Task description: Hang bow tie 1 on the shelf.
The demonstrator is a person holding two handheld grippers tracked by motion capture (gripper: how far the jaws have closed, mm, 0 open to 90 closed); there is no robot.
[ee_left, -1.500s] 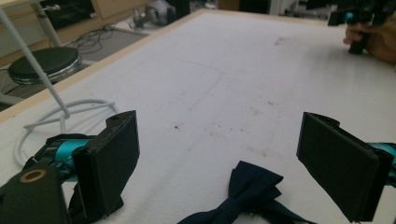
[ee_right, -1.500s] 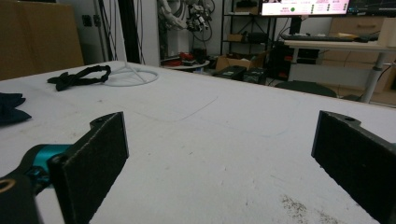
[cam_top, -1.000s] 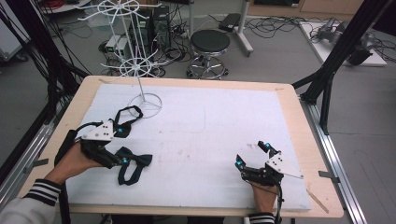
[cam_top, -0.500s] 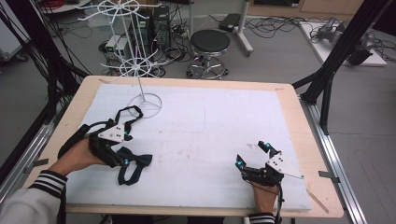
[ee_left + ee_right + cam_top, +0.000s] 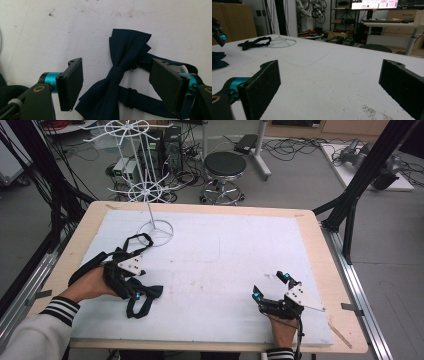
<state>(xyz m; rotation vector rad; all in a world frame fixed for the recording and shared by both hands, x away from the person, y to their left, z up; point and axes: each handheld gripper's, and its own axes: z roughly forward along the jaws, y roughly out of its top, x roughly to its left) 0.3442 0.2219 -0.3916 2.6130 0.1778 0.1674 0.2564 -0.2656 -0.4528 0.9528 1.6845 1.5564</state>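
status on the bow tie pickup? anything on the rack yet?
Done: nothing; the white rack is bare. In hand: the left claw straddles the navy bow tie, its jaws just closing, pads not touching. Left: grip, lift, hang. A second bow tie lies by the rack base; the right claw rests open.

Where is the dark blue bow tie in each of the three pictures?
High view: the bow tie lies low on the left, on the white table cover, right at the left hand-held gripper.
Left gripper view: it lies in the middle, between the two open black jaws, knot near the centre.
Right gripper view: a dark corner of it sits at the far left edge.
Shared landmark: the white table cover under it.
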